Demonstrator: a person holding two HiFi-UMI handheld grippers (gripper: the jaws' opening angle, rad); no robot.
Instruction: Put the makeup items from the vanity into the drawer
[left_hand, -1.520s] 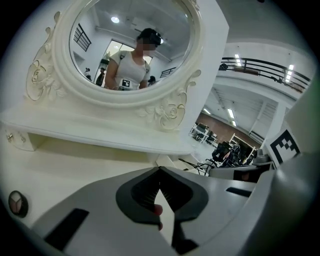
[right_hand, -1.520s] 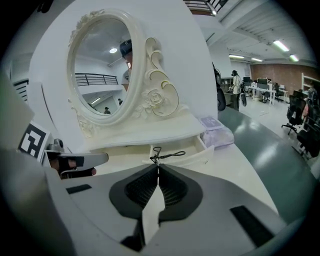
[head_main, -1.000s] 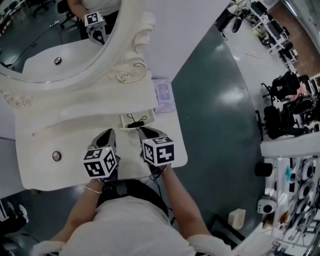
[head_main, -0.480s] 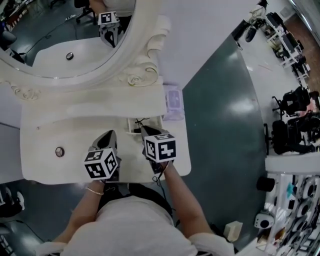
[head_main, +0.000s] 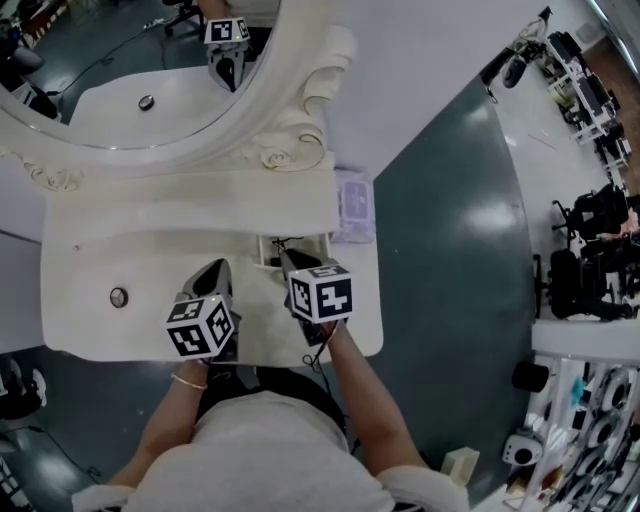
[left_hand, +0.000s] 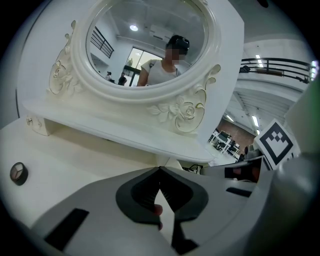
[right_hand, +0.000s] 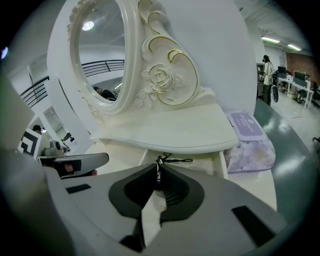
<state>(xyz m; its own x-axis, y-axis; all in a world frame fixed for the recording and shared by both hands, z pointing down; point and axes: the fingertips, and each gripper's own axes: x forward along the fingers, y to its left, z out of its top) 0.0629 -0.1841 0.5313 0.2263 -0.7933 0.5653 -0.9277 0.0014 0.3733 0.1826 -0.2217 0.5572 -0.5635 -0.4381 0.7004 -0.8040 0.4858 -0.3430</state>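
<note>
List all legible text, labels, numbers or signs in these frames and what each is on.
Purple wipes pack: there is print on its lid label, but it is too blurred to read.
Marker cubes on the left gripper and right gripper: black-and-white square patterns only, no letters or digits.
Nothing else shows any text, so there is nothing to quote.

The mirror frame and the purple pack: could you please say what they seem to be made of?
Mirror frame: probably painted wood or moulded resin; glossy cream, gilt lines on carved roses. Purple pack: soft plastic film, wrinkled and slightly shiny, with a stiffer flat lid.
</note>
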